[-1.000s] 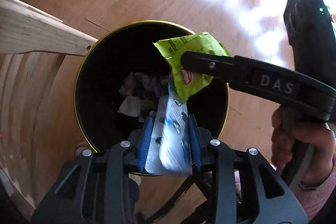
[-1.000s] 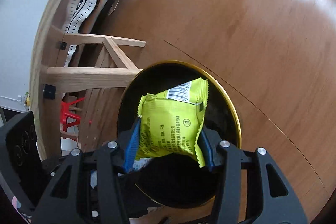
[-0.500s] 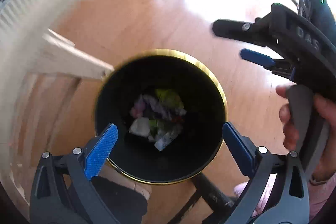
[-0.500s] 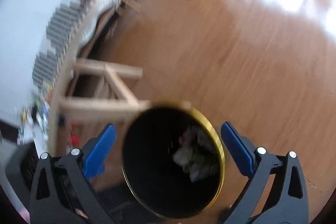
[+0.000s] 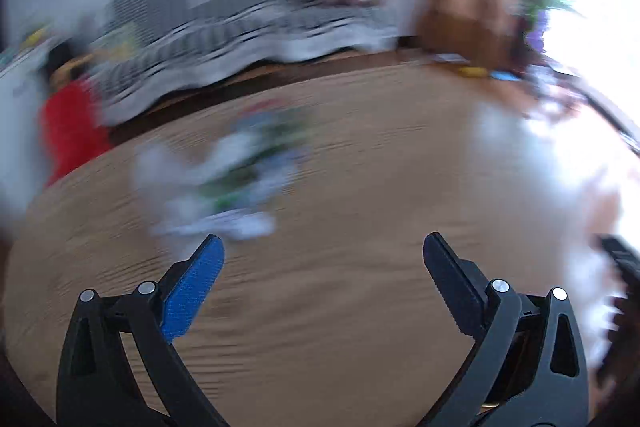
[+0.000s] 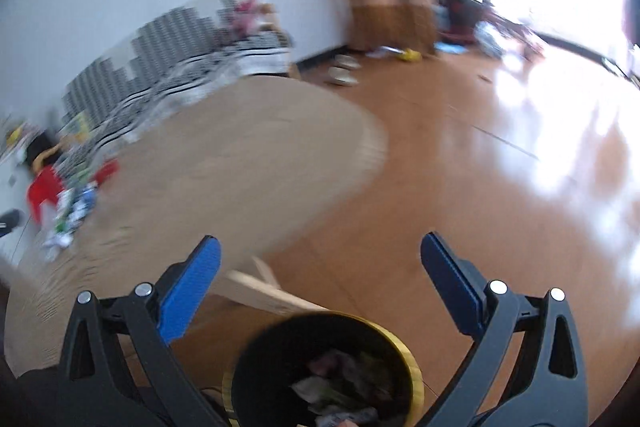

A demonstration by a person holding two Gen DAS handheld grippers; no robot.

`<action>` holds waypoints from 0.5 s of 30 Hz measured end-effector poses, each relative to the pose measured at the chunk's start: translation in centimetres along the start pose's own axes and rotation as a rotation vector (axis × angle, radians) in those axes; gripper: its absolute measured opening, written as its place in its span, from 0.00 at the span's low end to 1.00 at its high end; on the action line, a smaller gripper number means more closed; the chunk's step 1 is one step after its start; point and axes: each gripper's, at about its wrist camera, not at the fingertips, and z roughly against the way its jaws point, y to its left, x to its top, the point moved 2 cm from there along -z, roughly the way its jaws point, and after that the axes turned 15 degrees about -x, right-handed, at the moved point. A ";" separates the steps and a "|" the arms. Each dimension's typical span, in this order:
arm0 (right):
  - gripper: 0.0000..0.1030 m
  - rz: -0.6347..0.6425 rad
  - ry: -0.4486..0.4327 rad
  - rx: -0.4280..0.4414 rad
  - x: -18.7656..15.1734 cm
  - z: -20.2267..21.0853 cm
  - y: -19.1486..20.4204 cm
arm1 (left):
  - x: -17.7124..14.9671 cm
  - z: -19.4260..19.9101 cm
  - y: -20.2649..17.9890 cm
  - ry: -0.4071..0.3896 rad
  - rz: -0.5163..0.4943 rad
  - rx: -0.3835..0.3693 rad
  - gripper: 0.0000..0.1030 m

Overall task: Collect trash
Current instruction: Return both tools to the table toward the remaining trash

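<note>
The left gripper (image 5: pixel 322 247) has its 2 fingers (image 5: pixel 192 291) spread as wide as they go, with nothing between them — only bare wood shows in the gap. Its jaws opened within the last second and now stand wide. It tilts down over the round wooden worktop (image 5: pixel 360 307), above the surface and touching nothing. Just past the left fingertip lies a blurred heap of trash (image 5: pixel 236 179), white, green and blue wrappers on the worktop; the smear hides what each piece is.

The right gripper (image 6: pixel 320 251) is the same: its 2 fingers (image 6: pixel 188 291) stand fully apart and hold nothing, having also just opened. It points down and forward, with the black bin (image 6: pixel 404 359) and its gold rim low in its view, below and between the fingers, on the wooden floor (image 6: pixel 480 227) beside the worktop's edge. Crumpled wrappers (image 6: pixel 340 387) lie in the bottom of the bin. A pale wooden brace (image 6: pixel 264 291) of the worktop shows just behind the bin's rim. From this side the heap of trash sits far to the left on the worktop, near a red chair (image 6: pixel 42 189).

Behind the worktop — a black-and-white patterned cloth (image 5: pixel 248 39) against a white wall.
</note>
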 end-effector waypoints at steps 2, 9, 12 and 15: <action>0.94 0.068 -0.012 0.094 1.2 -0.1 4.6 | -1.1 -0.3 4.8 0.014 0.088 0.055 0.94; 0.94 0.400 -0.031 0.374 1.9 -0.5 22.6 | -2.6 -5.6 12.0 0.125 0.176 0.074 0.94; 0.94 0.510 0.019 0.451 1.1 -2.1 28.9 | -2.5 -6.0 13.0 0.141 0.172 0.036 0.94; 0.94 0.591 0.103 0.523 0.5 -4.3 34.9 | -2.6 -6.4 13.7 0.151 0.146 0.027 0.94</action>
